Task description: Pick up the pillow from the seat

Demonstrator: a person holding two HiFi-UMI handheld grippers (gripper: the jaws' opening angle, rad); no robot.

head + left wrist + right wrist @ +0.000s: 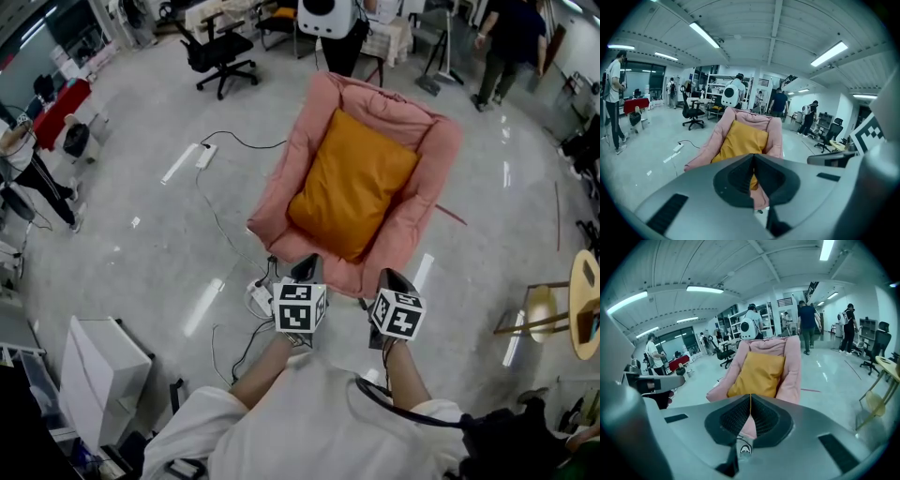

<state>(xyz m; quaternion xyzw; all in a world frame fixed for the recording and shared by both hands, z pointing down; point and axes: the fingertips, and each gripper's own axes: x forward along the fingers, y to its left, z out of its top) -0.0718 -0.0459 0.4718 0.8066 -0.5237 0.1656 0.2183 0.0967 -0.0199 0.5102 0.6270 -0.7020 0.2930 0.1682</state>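
An orange pillow [352, 185] lies on the seat of a pink padded chair [433, 159] in front of me. It shows also in the left gripper view as the pillow [740, 139] and in the right gripper view as the pillow [758, 373]. My left gripper [306, 270] is shut and empty, held just short of the chair's near edge. My right gripper [394, 280] is shut too, with nothing in it, at the same near edge. Both point at the chair, their jaws closed tip to tip [753, 156] [750, 396].
A power strip and cables [258, 295] lie on the floor under the left gripper. A white box [98, 370] stands at my left, a wooden stool [583, 300] at the right. Office chairs [221, 52] and several people stand beyond the pink chair.
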